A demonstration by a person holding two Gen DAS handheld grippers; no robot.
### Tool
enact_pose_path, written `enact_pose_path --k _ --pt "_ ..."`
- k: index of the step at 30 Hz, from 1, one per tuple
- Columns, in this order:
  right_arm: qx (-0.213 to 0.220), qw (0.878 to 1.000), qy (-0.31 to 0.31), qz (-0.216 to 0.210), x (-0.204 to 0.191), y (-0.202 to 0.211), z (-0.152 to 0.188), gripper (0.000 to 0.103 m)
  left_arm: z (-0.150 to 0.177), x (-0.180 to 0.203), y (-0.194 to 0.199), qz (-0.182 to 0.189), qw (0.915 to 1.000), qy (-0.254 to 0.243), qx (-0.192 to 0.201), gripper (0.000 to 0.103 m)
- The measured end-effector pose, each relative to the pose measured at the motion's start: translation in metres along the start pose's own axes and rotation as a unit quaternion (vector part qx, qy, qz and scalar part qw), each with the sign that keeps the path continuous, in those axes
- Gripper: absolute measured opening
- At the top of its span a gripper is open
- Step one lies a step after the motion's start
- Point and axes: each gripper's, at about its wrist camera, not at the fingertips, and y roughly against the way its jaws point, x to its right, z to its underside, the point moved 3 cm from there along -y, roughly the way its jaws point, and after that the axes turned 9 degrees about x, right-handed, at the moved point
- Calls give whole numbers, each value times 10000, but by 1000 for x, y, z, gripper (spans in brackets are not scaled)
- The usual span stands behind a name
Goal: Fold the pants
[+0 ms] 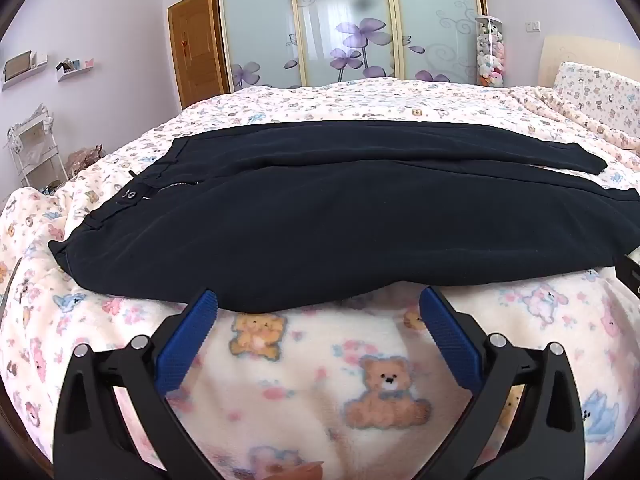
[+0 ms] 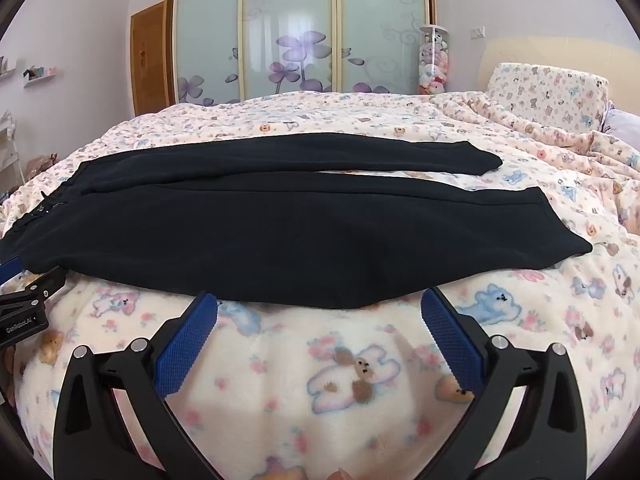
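Observation:
Dark navy pants (image 1: 320, 216) lie flat across the bed, waistband at the left, both legs stretched to the right; they also show in the right wrist view (image 2: 280, 232). My left gripper (image 1: 318, 300) is open, its blue pads at the near edge of the pants by the hip. My right gripper (image 2: 319, 300) is open at the near edge of the front leg. The left gripper's tip shows at the left of the right wrist view (image 2: 24, 292). The far leg's cuff (image 2: 484, 162) lies apart from the near cuff (image 2: 560, 224).
A bear-print blanket (image 1: 320, 380) covers the bed. A pillow (image 2: 548, 92) and rumpled bedding lie at the right. A flower-patterned sliding wardrobe (image 1: 344, 20), a wooden door (image 1: 196, 52) and a tube of plush toys (image 2: 434, 60) stand behind the bed.

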Motion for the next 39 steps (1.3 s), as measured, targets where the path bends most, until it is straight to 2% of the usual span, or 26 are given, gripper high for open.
enact_pose_path --k 39 --pt "13 10000 -13 1 4 0 0 102 0 0 0 10 10000 16 -13 101"
